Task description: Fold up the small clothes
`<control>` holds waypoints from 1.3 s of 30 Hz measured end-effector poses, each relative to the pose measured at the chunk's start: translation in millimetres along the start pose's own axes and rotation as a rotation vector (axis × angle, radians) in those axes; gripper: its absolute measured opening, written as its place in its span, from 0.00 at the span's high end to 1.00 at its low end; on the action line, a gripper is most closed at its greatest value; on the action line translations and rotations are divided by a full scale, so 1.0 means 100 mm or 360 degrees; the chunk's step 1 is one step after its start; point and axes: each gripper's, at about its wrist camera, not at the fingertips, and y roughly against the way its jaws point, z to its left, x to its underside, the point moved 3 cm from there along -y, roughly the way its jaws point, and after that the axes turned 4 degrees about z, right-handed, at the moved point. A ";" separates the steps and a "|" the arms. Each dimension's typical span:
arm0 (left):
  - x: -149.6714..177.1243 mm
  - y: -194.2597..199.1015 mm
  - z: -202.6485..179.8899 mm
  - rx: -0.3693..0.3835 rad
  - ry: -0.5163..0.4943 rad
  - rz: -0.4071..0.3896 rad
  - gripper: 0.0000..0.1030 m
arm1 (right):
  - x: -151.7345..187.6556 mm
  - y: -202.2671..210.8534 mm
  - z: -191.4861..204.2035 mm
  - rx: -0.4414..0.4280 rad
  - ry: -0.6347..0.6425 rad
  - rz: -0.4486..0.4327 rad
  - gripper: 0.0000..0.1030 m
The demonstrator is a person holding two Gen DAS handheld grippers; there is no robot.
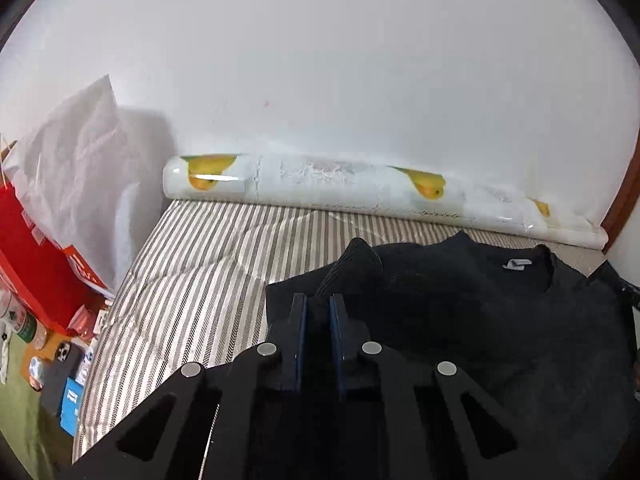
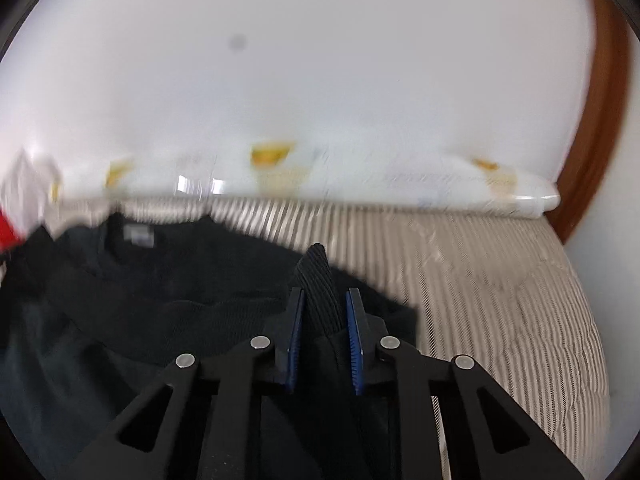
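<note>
Two ribbed cuffs (image 1: 352, 268), black sweater (image 1: 480, 320)

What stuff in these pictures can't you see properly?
- Black sweater: its bottom half is hidden behind the left claw in the left wrist view, and cut off by the lower edge.
- Neck label: blurred in the right wrist view, and its writing is too small in the left.
- Rolled printed sheet: smeared by blur in the right wrist view.
- Small items beside the bed: too tiny and edge-warped in the left wrist view.
</note>
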 end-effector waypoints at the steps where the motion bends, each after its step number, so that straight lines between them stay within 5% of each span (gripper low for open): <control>1: 0.01 -0.04 -0.02 -0.0012 -0.0016 0.0028 0.89 | -0.02 0.00 -0.04 -0.0001 -0.0034 -0.0015 0.82; 6: 0.03 -0.11 -0.06 -0.0040 -0.0044 0.0072 0.88 | 0.04 -0.31 -0.07 0.0073 -0.0071 0.0193 0.80; 12: 0.03 0.00 -0.03 0.0004 -0.0021 0.0117 0.81 | 0.04 -0.07 -0.11 0.0046 -0.0119 0.0185 0.63; 22: 0.36 0.79 0.10 0.0022 0.0006 0.0060 0.46 | 0.41 0.72 -0.13 0.0026 -0.0141 0.0167 0.51; 33: 0.96 1.62 0.16 -0.0011 0.0022 -0.0042 0.44 | 1.10 1.60 -0.10 0.0045 -0.0083 0.0146 0.49; 39: 1.38 1.70 0.48 0.0037 0.0138 0.0037 0.44 | 1.42 1.75 -0.17 0.0060 -0.0092 0.0158 0.47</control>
